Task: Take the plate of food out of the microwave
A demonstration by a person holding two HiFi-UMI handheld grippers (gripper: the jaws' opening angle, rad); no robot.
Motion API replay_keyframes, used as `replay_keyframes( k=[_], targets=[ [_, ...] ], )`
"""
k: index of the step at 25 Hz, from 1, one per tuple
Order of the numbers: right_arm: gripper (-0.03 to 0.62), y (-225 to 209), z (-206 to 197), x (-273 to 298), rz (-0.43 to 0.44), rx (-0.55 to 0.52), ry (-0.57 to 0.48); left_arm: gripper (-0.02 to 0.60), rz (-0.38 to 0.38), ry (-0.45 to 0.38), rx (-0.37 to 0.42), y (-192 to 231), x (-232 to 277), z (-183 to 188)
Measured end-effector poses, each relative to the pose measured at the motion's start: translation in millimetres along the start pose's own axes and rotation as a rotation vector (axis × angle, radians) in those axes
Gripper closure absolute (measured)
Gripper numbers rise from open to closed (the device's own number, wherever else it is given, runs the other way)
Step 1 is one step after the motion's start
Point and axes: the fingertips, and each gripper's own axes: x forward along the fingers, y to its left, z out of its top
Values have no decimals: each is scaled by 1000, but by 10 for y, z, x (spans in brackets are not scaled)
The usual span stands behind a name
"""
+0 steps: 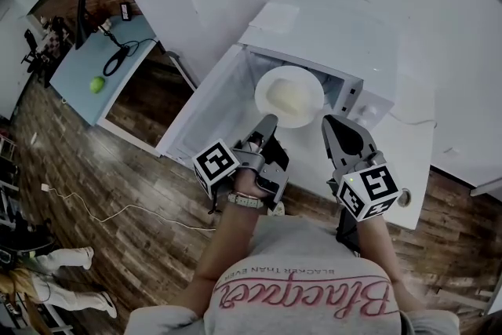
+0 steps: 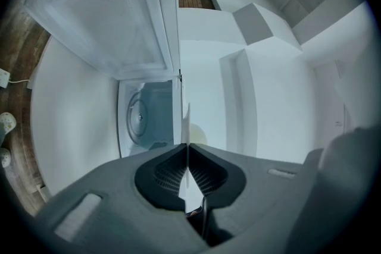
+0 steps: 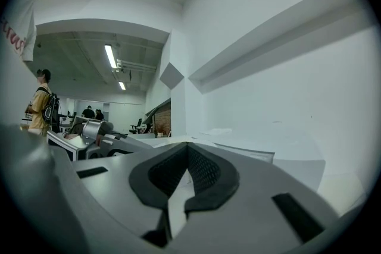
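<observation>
Plate of food (image 1: 289, 94): white plate with a pale yellowish portion on it, held level at the mouth of the open microwave, off the turntable.
Left gripper (image 1: 267, 121): jaws pinched tight on the near rim of the plate; in the left gripper view the rim shows edge-on as a thin white line between the pads.
Right gripper (image 1: 329, 121): jaws closed tip to tip with nothing between them, just beside the plate's right edge.
Microwave (image 1: 349, 90): white, standing on a white counter (image 1: 420, 153).
Door (image 1: 205, 110): swung wide open to the left.
Turntable (image 2: 138, 116): bare inside the cavity.
</observation>
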Motion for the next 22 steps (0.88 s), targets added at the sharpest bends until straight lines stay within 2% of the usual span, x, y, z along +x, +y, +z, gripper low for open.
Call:
replay_keyframes(
  k=[13,22],
  targets=[
    [588,-279,173,28,-85,-25,-36,568,-57,76,29,-250,442,-44],
    [588,-464,260,-32,-189,-20,-61,568,-93,137,25,-354,612,-146]
  ],
)
